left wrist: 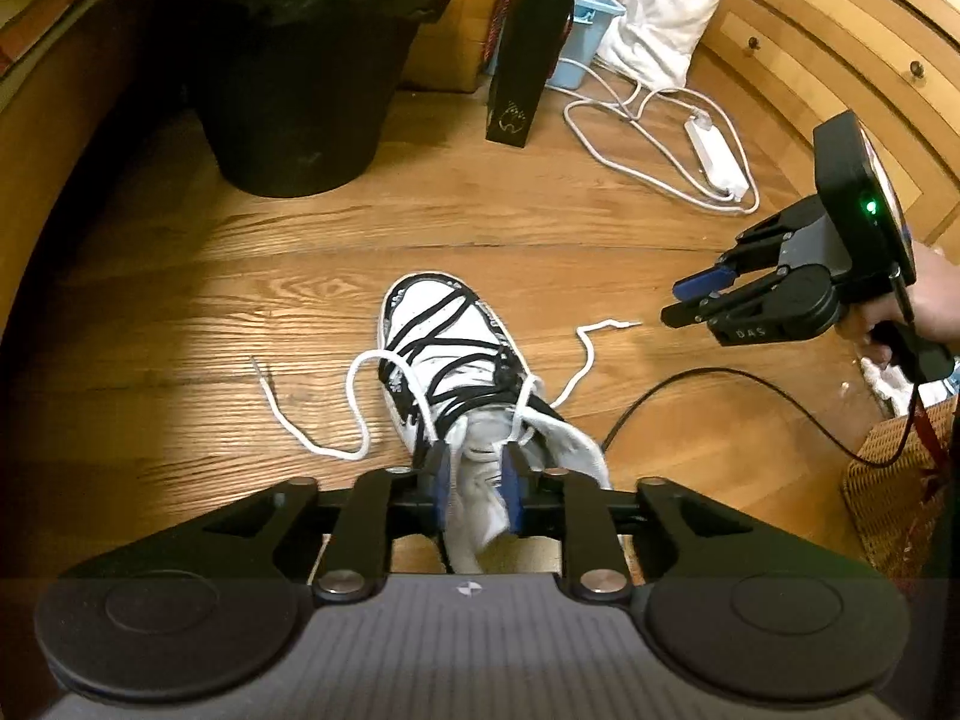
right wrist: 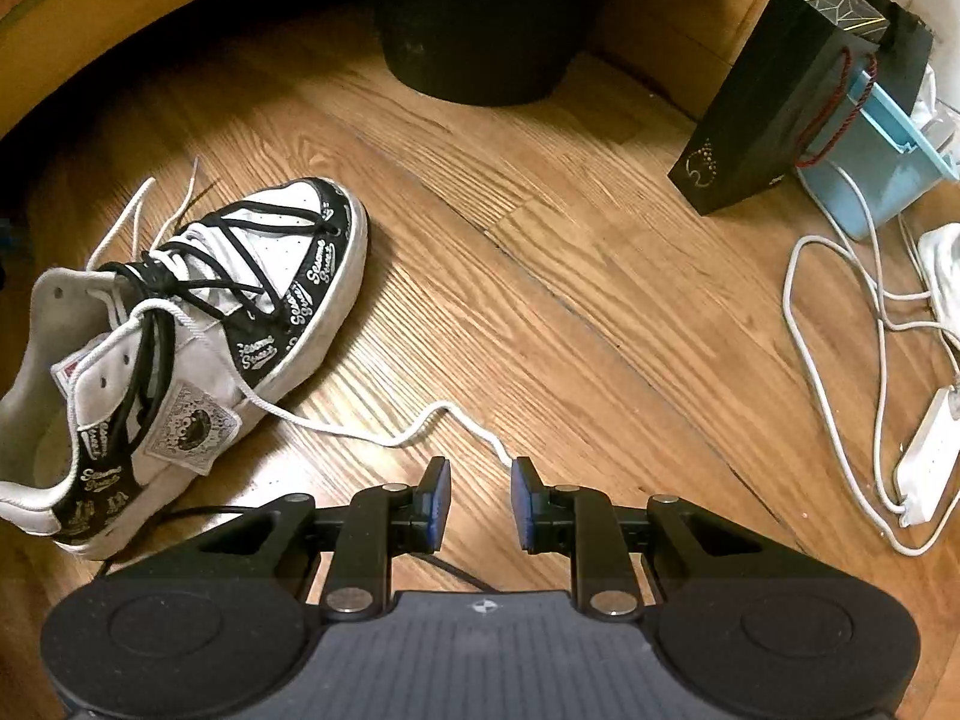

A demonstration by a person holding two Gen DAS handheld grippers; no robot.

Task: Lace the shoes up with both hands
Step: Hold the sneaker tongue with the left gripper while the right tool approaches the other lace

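Observation:
A white-and-black sneaker [left wrist: 447, 348] lies on the wood floor, toe pointing away in the left wrist view. My left gripper [left wrist: 477, 480] is shut on the grey-white rear collar of the sneaker, pads pressed to both sides. One loose white lace end [left wrist: 312, 420] trails left and the other lace end [left wrist: 585, 360] trails right. My right gripper [left wrist: 690, 300], held by a hand [left wrist: 936, 300], hovers right of the shoe. In the right wrist view the right gripper [right wrist: 480, 498] is open, and the lace [right wrist: 420, 426] from the sneaker [right wrist: 198, 312] ends just beside its right pad [right wrist: 523, 498].
A black bin [left wrist: 288, 78] stands behind the shoe, with a black gift bag [left wrist: 528, 60] and a blue basket [left wrist: 585, 36] to its right. A white power strip with cable [left wrist: 714, 156] lies far right. A wicker basket [left wrist: 900, 498] and a black cable [left wrist: 720, 378] are near right.

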